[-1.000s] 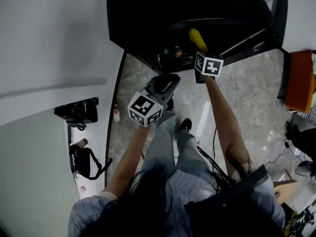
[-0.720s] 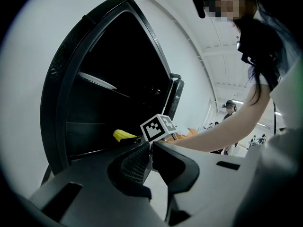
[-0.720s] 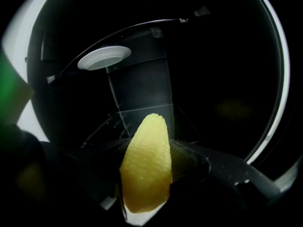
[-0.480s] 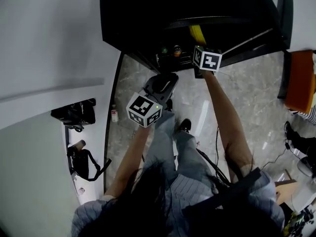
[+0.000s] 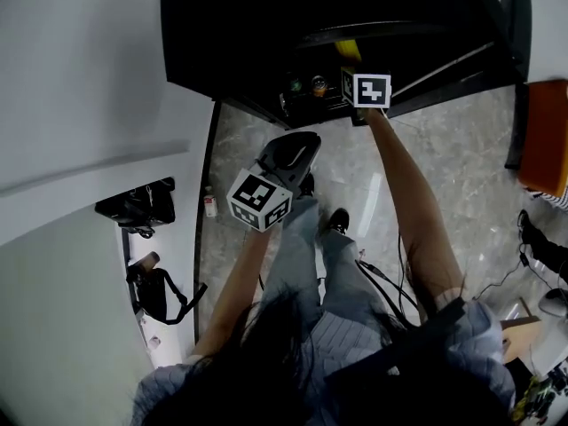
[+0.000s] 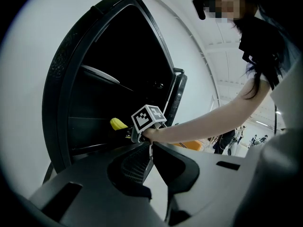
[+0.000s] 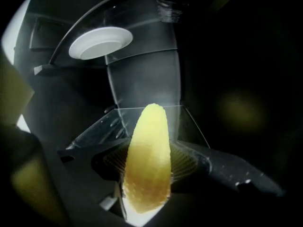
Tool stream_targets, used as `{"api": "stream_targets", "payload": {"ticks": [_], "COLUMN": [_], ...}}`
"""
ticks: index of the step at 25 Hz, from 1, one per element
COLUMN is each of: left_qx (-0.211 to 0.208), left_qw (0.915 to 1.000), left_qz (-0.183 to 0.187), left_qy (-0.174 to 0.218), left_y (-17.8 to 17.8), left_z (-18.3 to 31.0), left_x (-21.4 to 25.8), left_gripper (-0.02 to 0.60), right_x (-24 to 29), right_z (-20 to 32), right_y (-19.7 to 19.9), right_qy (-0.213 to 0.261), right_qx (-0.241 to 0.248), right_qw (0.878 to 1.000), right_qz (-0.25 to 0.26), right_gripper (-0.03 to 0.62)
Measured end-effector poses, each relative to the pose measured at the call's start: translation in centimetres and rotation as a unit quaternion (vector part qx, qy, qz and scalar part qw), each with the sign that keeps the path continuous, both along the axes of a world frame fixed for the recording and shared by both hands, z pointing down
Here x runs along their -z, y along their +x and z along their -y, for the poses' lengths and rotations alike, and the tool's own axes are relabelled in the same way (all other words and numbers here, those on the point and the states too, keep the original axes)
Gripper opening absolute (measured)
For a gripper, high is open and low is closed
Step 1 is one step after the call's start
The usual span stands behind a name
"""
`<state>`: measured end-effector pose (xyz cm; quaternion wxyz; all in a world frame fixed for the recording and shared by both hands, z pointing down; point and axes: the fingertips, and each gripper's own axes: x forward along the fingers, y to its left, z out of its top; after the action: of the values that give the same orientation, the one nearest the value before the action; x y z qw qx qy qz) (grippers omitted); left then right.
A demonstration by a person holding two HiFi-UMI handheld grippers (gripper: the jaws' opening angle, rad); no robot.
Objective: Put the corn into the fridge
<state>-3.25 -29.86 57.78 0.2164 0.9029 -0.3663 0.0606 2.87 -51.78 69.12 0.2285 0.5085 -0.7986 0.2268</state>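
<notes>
- My right tool (image 7: 147, 167) pinches the corn (image 7: 147, 126) at its blunt, thick end. The tapered tip points forward into the fridge (image 5: 248, 34).
- The corn is pale yellow and cone-shaped. Rows of small kernels are visible near the jaws, while the surface toward the tip blurs out smooth.
- The corn is inside the dark fridge opening, held in the air above a clear glass shelf (image 7: 142, 117) without touching it.
- A smooth, round white plate (image 7: 100, 42) sits on a higher shelf, upper left of the corn.
- My left tool (image 6: 150, 148) hangs back outside the fridge with its matte grey jaws pressed together at the tips and nothing between them. One ribbed pad is visible.
- From the head view, only a yellow sliver of the corn shows beyond the marker cube, and the fridge interior is nearly black.
- The floor (image 5: 355, 176) is glossy, veined stone.
- An orange object (image 5: 546, 136) is cut off at the right edge, and I cannot tell what it is.
</notes>
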Motion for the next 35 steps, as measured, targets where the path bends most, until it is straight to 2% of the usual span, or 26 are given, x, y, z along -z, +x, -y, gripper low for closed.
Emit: {"api": "stream_targets", "payload": {"ticks": [4,7,12,19,25,26,28,35], "left_qx": [-0.001,0.005,0.003,-0.001,0.003,0.004,0.006,0.012], "left_qw": [1.0000,1.0000,1.0000,1.0000,0.9999,0.9999,0.9999,0.9997], "left_qz": [-0.001,-0.006,-0.008,-0.008,-0.007,-0.007,-0.007,-0.010], "left_qy": [0.000,0.000,-0.001,-0.004,-0.009,-0.010,-0.012,-0.020], "left_y": [0.2,0.0,0.3,0.5,-0.1,-0.2,-0.3,-0.8], "left_z": [0.3,0.3,0.1,-0.6,-0.9,-1.0,-1.0,-0.9], "left_x": [0.0,0.2,0.2,0.1,-0.3,-0.4,-0.5,-1.0], "left_gripper": [0.014,0.014,0.014,0.014,0.014,0.014,0.014,0.014], "right_x": [0.1,0.4,1.9,2.8,2.6,2.5,2.2,2.0], "right_z": [0.3,-0.3,-0.7,-2.8,-5.5,-5.9,-6.3,-5.8], "right_y": [-0.1,-0.7,-0.7,2.0,3.4,3.5,3.9,3.7], "right_qy": [0.008,-0.003,0.021,0.025,0.043,0.046,0.051,0.053], "right_qx": [0.035,0.048,0.062,0.003,-0.026,-0.032,-0.047,-0.059], "right_qw": [0.999,0.999,0.998,0.999,0.999,0.998,0.998,0.997], "right_qz": [-0.016,-0.007,0.007,0.048,0.019,0.015,0.007,0.001], "right_gripper": [0.247,0.249,0.252,0.252,0.249,0.236,0.126,0.112]}}
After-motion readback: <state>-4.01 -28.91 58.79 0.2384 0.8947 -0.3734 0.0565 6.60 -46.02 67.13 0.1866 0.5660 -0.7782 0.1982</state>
